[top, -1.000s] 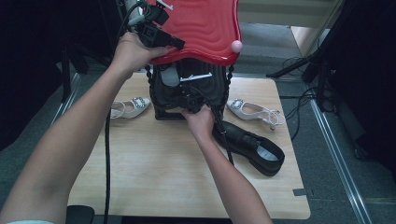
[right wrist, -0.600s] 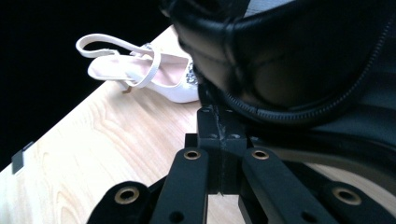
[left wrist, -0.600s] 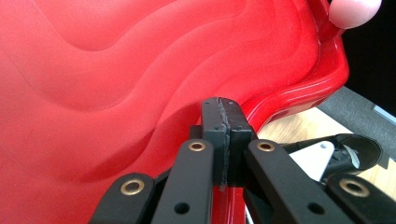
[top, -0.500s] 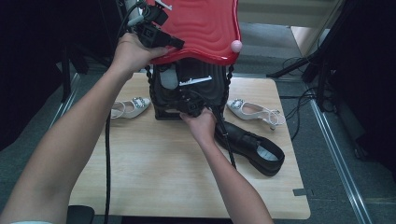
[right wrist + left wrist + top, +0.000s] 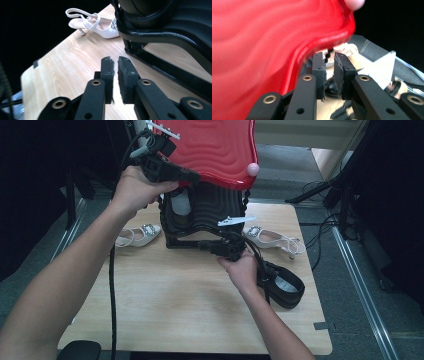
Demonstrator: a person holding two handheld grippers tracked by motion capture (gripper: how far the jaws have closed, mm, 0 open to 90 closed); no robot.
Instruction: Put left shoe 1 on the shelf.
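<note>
A black case stands on the wooden table with its red ribbed lid raised. My left gripper is at the lid's lower left edge. In the left gripper view its pads stand a little apart with nothing between them, the red lid just to their left. My right gripper lies low in front of the case's base, and its pads are also slightly apart over bare table. The jaws of both grippers have just been opening.
A white slingback shoe lies left of the case, its mate to the right. A black shoe rests near the table's right front edge. A pink knob sits on the lid's right corner. The white shoe lies beyond the right gripper.
My right hand has drawn back out of the case's front, toward the right and nearer the table's front. The left hand has shifted slightly along the lid's edge.
</note>
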